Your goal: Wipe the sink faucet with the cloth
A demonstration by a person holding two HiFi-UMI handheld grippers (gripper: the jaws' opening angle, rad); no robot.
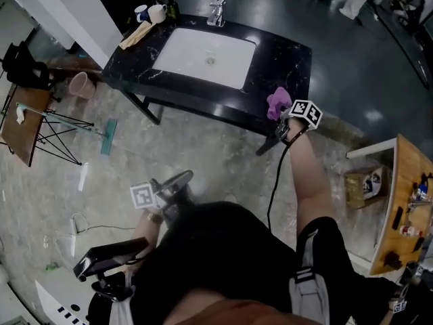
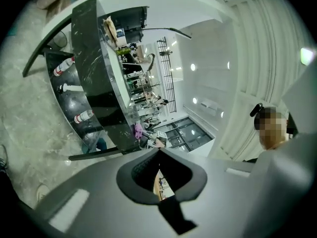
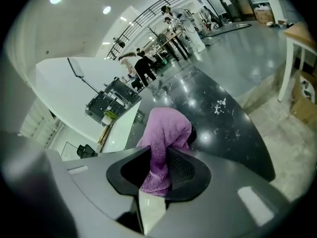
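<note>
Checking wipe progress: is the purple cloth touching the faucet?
No, the purple cloth is over the near corner of the counter, across the sink from the faucet.

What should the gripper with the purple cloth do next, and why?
Probably carry the purple cloth over the sink to the faucet. The right gripper is clamped on the cloth at the near corner of the counter, while the faucet stands at the far edge, untouched.

You've got two mugs (image 1: 157,12) side by side at far left, a pink bucket (image 1: 81,84) on the floor, a mop (image 1: 108,137) lying nearby, a cardboard box (image 1: 365,187) at right.
</note>
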